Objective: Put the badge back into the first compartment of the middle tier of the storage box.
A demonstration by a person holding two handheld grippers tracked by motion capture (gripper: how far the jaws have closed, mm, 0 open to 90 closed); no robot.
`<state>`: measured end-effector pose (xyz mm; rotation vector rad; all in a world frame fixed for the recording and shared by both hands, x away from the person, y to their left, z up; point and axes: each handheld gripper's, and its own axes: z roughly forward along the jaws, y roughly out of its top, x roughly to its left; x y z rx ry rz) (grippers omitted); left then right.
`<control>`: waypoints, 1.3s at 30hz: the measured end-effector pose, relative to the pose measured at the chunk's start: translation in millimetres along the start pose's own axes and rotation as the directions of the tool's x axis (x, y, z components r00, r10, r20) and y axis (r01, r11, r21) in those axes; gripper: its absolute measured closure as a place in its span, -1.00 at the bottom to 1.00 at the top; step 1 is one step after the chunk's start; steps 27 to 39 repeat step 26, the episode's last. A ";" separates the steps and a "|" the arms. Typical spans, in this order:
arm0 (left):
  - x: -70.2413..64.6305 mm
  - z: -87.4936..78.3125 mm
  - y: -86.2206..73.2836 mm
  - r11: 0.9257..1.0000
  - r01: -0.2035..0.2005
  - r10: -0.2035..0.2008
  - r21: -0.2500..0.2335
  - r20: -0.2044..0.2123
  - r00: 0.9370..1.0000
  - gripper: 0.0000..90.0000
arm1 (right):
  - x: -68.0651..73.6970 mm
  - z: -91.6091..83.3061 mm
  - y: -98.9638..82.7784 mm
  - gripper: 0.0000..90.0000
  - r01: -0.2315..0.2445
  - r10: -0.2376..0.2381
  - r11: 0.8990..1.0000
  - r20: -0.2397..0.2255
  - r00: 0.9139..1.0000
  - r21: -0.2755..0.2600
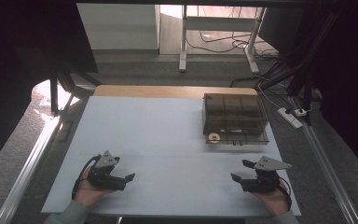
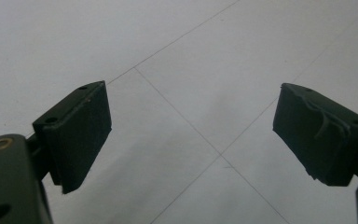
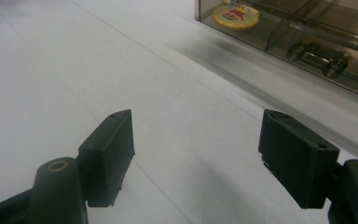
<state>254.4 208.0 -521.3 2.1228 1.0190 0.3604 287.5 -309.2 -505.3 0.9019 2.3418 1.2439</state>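
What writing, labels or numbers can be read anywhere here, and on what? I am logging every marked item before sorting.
No text can be read.
Round yellow disc in the smoky clear box: a red and white print, too blurred to read.
White table, both pairs of tongs, left and right: no markings visible.

The white table top (image 1: 168, 135) lies bare across its left, centre and near edge, open to passage between both hands. The sole obstruction is a smoked transparent compartment box (image 1: 234, 117) at the far right, its near compartments holding a yellow round disc (image 3: 236, 15) and a small dark roller-like part (image 3: 318, 57).
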 end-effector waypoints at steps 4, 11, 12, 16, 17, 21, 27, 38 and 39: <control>-0.7 0.2 -0.1 1.000 -0.001 0.001 0.001 0.001 1.000 -0.74 | -4.3 0.5 -2.0 -0.42 -0.005 0.005 1.000 0.010 1.000 0.002; -1.7 0.4 0.2 1.000 -0.001 0.001 0.002 0.000 1.000 -0.74 | -4.5 -1.0 -1.5 -0.42 0.006 -0.006 1.000 0.011 1.000 -0.010; -1.7 0.4 0.3 1.000 -0.001 0.001 0.002 0.000 1.000 -0.74 | -4.2 -1.0 -1.3 -0.42 0.009 -0.009 1.000 0.008 1.000 -0.011; -1.3 0.6 0.1 1.000 -0.001 0.001 0.004 0.000 1.000 -0.74 | -3.7 -0.6 -0.7 -0.42 0.017 -0.017 1.000 0.004 1.000 -0.010; -1.2 0.5 0.1 1.000 0.000 0.000 0.003 0.001 1.000 -0.74 | -3.8 -0.6 -0.7 -0.42 0.019 -0.019 1.000 0.004 1.000 -0.009; -1.2 0.6 0.0 1.000 -0.001 0.001 0.003 0.000 1.000 -0.74 | -3.6 -0.8 -0.6 -0.42 0.025 -0.025 1.000 0.005 1.000 -0.007; -0.8 0.5 -0.1 1.000 -0.001 0.001 0.004 -0.001 1.000 -0.74 | -2.4 -0.9 -0.2 -0.42 0.033 -0.033 0.999 0.008 0.999 -0.003; -0.8 0.5 -0.1 1.000 -0.001 0.001 0.004 -0.001 1.000 -0.74 | -2.4 -0.9 -0.2 -0.42 0.033 -0.033 0.999 0.008 0.999 -0.003; -0.8 0.5 -0.1 1.000 -0.001 0.001 0.004 -0.001 1.000 -0.74 | -2.4 -0.9 -0.2 -0.42 0.033 -0.033 0.999 0.008 0.999 -0.003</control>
